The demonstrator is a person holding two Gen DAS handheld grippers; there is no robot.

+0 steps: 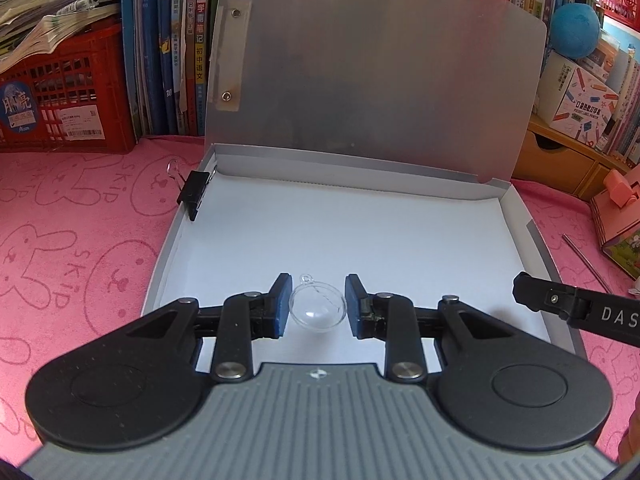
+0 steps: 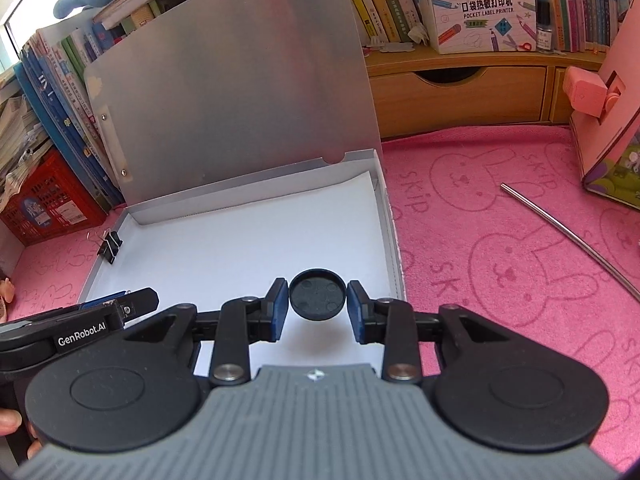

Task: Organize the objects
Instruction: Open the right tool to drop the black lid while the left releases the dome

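Your left gripper (image 1: pixel 316 306) holds a clear round ball (image 1: pixel 318 309) between its fingers, the ball's little loop pointing away from you. Your right gripper (image 2: pixel 317 306) has its fingers closed on a flat black round lid (image 2: pixel 317 295). Both hang over the open gray box (image 1: pixel 532 236). White paper (image 1: pixel 340 232) lies inside. A black clip (image 1: pixel 195 192) bites the box's far left wall. The box lid (image 1: pixel 360 72) stands up behind.

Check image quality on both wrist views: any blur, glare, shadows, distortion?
Left wrist: sharp, no motion blur; the white paper is bright and nearly blown out, so the clear ball in the left gripper barely stands out; books bow at the edges from the fisheye. Right wrist: also sharp; the black cap in the right gripper casts a soft shadow on the paper; upper-left window area is overexposed.
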